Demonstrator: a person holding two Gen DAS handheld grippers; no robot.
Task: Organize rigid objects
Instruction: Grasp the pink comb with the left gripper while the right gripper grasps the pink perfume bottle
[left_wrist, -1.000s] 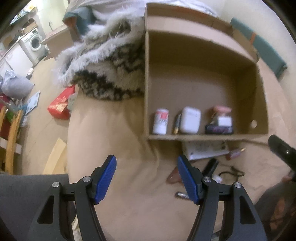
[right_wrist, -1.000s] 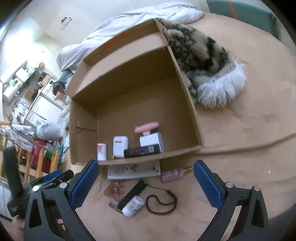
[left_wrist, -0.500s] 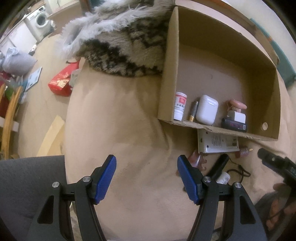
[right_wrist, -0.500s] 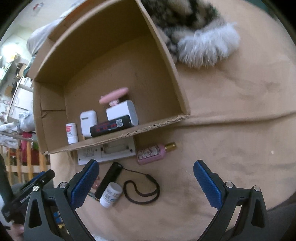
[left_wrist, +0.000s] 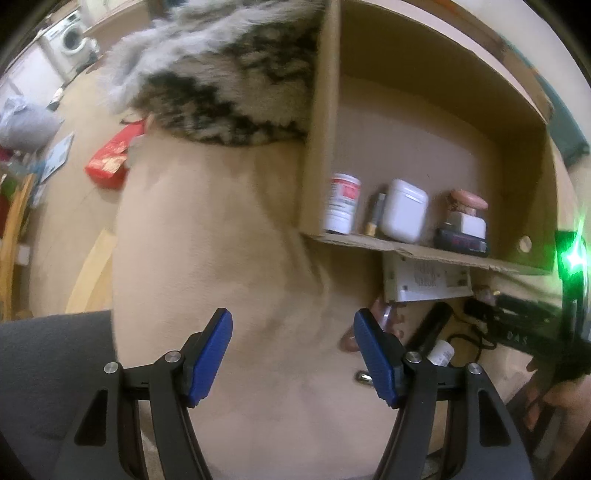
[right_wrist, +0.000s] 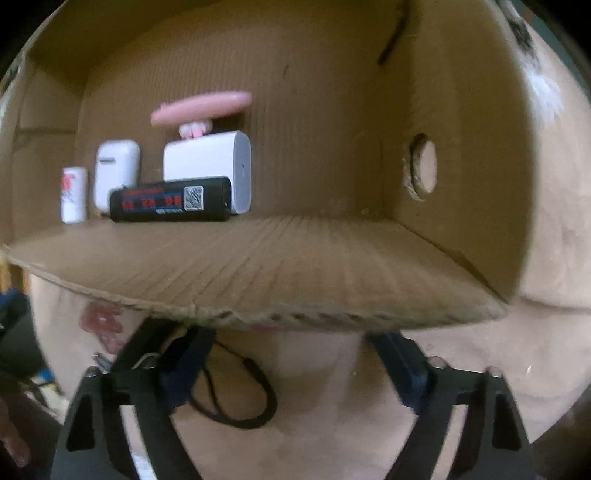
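Observation:
An open cardboard box lies on its side on a beige bedspread. It holds a white bottle, a white earbud case, a white block, a black box and a pink piece. My right gripper points down just in front of the box's flap, its jaws closing. The flap hides its fingertips and anything between them. A black cord and a black torch lie beside its left finger. My left gripper hangs open over bare bedspread.
A furry black-and-white blanket lies left of the box. In front of the flap are a flat white device, a small white bottle and a brownish object. A grey cushion and the floor with a red packet are at the left.
My right gripper has dropped to the bed in front of the flap and its jaws have narrowed; the pink perfume bottle is out of sight. The left gripper has sunk slightly.

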